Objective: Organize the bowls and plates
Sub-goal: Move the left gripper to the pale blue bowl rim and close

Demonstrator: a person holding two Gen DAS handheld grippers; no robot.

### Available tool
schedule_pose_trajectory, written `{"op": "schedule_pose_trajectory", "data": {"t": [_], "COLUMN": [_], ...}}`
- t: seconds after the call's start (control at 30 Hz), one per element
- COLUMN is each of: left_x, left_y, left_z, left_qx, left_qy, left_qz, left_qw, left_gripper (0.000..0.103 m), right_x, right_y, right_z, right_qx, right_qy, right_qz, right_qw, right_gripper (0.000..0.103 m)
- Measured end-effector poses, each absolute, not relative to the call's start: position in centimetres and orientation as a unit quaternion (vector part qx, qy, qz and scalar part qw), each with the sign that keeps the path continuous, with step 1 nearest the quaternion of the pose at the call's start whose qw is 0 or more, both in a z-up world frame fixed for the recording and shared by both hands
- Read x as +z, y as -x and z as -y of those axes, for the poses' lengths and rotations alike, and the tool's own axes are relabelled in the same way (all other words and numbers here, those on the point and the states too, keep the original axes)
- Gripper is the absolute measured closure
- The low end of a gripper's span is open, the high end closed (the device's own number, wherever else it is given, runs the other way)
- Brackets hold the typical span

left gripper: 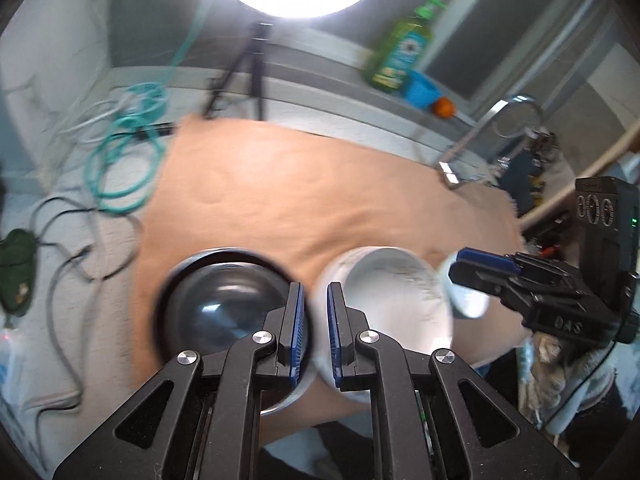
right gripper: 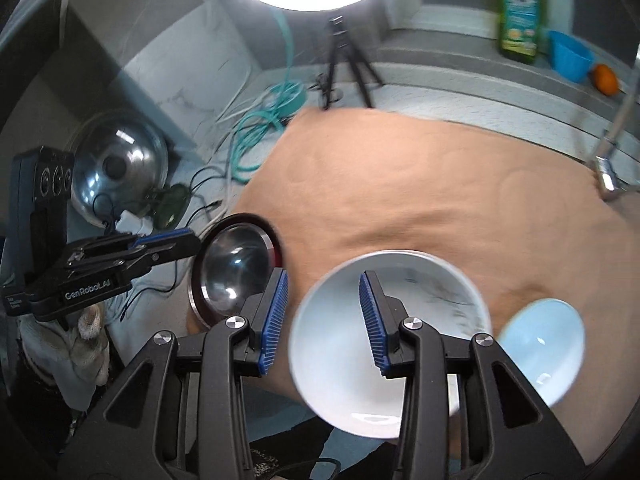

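Three bowls are counted on the orange cloth (right gripper: 400, 184): a steel bowl (right gripper: 234, 268) to the left, a white bowl (right gripper: 340, 364) in the middle and a pale blue bowl (right gripper: 548, 344) to the right, the last touching or overlapping the white one's rim. Two tongs are seen, one per hand.

In the left wrist view the left gripper (left gripper: 317, 332) is clenched on nothing, its blue pads nearly together above the gap between the steel bowl (left gripper: 224, 292) and the white bowl (left gripper: 396, 300). It is angled steeply downward.

In the right wrist view the right gripper (right gripper: 324, 320) is released, its jaws parted over the near left rim of the white bowl; one pad is seen over the bowl's inside, the other outside it, and no pressing is visible. It too is tilted downward.

Farther off, one steel lid (right gripper: 116, 168) lies at far left, with one tripod (right gripper: 344, 64), one green bottle (right gripper: 518, 12), one blue tub (right gripper: 570, 56) and one orange (right gripper: 605, 78) along the far ledge.
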State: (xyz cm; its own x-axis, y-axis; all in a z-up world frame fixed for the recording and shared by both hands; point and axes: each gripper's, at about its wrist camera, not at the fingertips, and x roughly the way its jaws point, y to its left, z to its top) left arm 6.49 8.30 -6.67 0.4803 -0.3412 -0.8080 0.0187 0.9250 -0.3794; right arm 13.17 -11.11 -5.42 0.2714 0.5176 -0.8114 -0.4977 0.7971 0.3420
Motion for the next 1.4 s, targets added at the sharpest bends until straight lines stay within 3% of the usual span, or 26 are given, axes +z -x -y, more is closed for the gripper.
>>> {"op": "schedule_pose_trajectory", "data": {"t": [0.47,0.87,1.4], "left_x": [-9.9,-12.8,-14.7], "left_y": [-11.9,-15.3,-16.6], "left_z": [6.1,12.0,14.2], "left_qx": [-0.224,-0.236,-0.233], "left_qy": [0.136,0.101,0.081], "left_qz": [-0.539,-0.576,-0.603], "left_qw": [0.801,0.776,0.759], "left_gripper": [0.092,0.092,0.092], "right_x": [-8.8,-13.1,-16.3], "right_y": [-13.8,-14.3,-14.4], "right_z": [30.3,34.4,34.7], "right_qx": [0.162,0.144,0.154], "right_qy": [-0.088,-0.136,-0.175], "right_qz": [-0.53,-0.56,-0.588], "right_qw": [0.828,0.805,0.774], "right_gripper": [0.065,0.065,0.065]}}
